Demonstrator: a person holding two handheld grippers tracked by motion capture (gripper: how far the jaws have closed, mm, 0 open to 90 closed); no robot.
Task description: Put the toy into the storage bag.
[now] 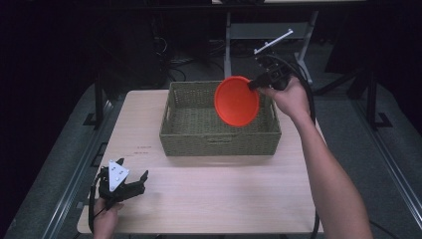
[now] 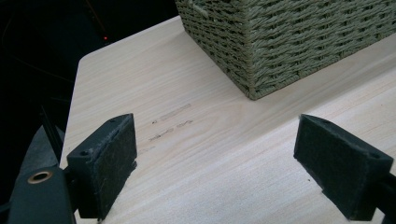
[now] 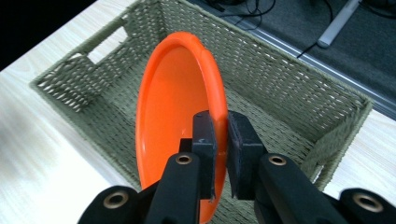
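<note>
An orange plate (image 3: 180,112) stands on edge above the woven basket (image 1: 219,139), its rim pinched between the right gripper (image 3: 219,135)'s closed pads; at seven o'clock on the pale wooden table (image 1: 214,194), the left gripper (image 1: 130,184) rests wide open, holding nothing; dark room beyond.
</note>
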